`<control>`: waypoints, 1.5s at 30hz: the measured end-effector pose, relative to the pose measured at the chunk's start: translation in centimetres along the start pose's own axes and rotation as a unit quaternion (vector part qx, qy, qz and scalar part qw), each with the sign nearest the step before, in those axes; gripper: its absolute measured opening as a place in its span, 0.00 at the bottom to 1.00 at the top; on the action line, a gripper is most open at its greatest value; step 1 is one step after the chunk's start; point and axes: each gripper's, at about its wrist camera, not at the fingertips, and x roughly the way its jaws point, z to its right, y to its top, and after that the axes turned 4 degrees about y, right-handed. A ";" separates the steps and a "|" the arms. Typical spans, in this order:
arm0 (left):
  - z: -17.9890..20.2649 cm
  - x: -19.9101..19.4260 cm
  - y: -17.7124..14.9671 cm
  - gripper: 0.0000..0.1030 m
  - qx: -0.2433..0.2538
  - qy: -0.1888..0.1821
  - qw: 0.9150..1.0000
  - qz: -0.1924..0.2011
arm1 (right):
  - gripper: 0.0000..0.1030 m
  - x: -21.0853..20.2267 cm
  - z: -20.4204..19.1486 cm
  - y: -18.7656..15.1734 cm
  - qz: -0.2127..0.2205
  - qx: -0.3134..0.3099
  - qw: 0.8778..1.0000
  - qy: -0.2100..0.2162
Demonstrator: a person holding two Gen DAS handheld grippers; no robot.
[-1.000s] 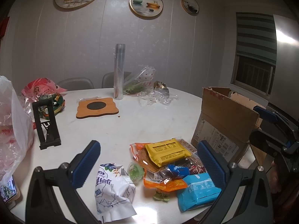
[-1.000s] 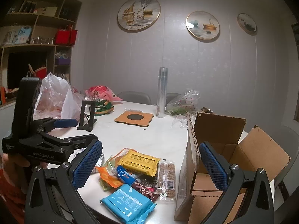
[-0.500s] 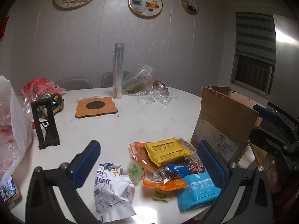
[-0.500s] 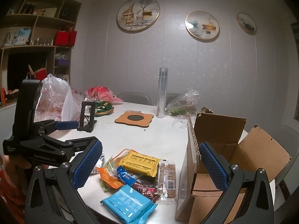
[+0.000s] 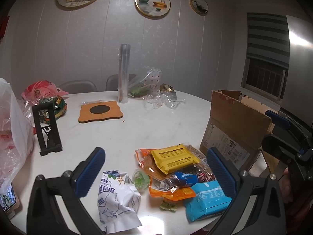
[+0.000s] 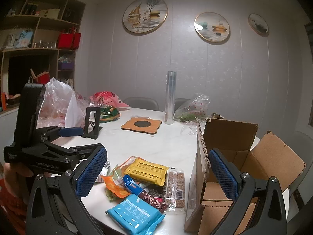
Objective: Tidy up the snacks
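The round table [image 5: 148,129] fills the field ahead of both my grippers. The cardboard box [image 6: 230,137] stands open just beyond my right gripper [image 6: 157,173], toward its right finger; what I can see of its inside looks empty, so I judge the sorting barely begun, with every snack yet to be moved. The snack pile [image 5: 176,168] lies between the fingertips of my left gripper [image 5: 156,168] and just below them. Within it, the white bag [image 5: 115,197] sits nearest the left finger, the blue packet [image 5: 207,199] nearest the right finger, the yellow packet [image 5: 174,158] farther ahead on top of the heap, and the grain bar [image 6: 176,188] at the box's side. Both grippers have their jaws spread wide, hold nothing, and hover above the table without touching any packet. From the right wrist view, my left gripper appears off to the left, also empty.
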 end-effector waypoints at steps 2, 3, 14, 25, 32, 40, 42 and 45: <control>0.0 0.0 0.0 0.99 -0.001 -0.001 1.000 0.000 | 1.00 0.0 0.0 0.0 0.000 0.000 1.000 -0.001; 0.0 0.1 0.0 0.99 -0.001 -0.001 1.000 0.000 | 1.00 0.0 0.0 0.0 0.000 -0.001 1.000 -0.002; -0.2 0.2 0.1 0.99 -0.004 0.000 1.000 -0.003 | 1.00 0.0 0.0 0.0 0.000 0.000 1.000 -0.001; -0.3 0.2 0.1 0.99 -0.005 -0.006 1.000 -0.001 | 1.00 -0.2 -0.3 -0.2 0.002 -0.007 1.000 -0.010; -1.0 0.0 0.0 0.99 -0.009 -0.010 1.000 -0.001 | 1.00 -0.8 -1.7 0.3 0.015 -0.042 0.999 -0.020; -4.1 -0.1 -0.8 0.99 -0.030 0.003 1.000 -0.003 | 0.82 -1.0 -4.1 1.4 0.034 -0.068 0.997 0.022; -5.0 0.1 -1.3 0.99 -0.035 0.008 0.999 -0.010 | 0.72 0.7 -4.8 1.2 0.007 -0.072 0.996 0.045; -6.3 0.7 -2.6 0.99 -0.040 0.017 0.999 -0.028 | 0.63 3.5 -5.3 0.4 -0.040 -0.066 0.995 0.069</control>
